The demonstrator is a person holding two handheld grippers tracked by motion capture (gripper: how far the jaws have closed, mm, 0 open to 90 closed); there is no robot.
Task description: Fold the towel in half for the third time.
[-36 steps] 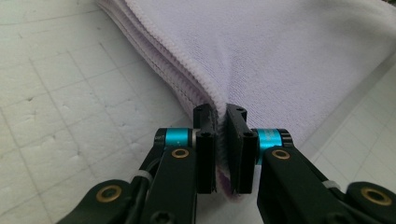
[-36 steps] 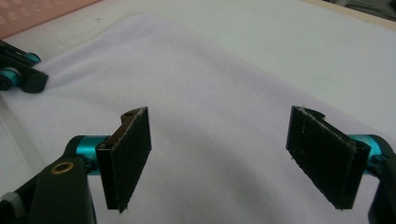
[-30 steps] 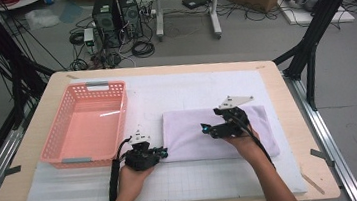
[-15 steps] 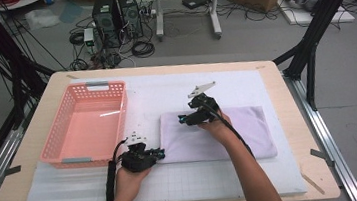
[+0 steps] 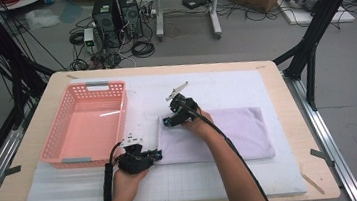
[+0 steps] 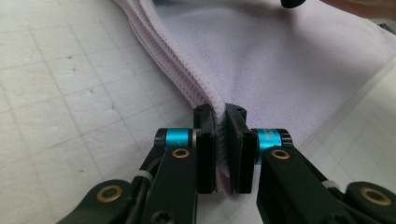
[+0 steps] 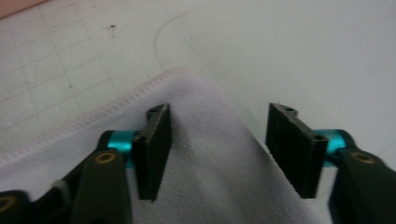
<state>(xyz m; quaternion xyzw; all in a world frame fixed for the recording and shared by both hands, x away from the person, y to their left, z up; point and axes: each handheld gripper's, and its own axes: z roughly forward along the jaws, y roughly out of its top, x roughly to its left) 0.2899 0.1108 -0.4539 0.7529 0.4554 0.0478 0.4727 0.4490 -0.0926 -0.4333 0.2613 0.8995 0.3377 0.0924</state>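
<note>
The left gripper (image 6: 219, 154) is clamped on the near-left corner of the folded lilac towel (image 5: 230, 135), its stacked hems pinched between the jaws; the right gripper (image 7: 217, 140) hovers with jaws apart over the far-left corner, not yet closed on cloth. The step looks like taking both left corners for another fold — next, the right jaws must drop and close on that corner; the towel lies flat on the white mat (image 5: 255, 175), right of the pink basket (image 5: 53, 151), its long axis running left to right.
</note>
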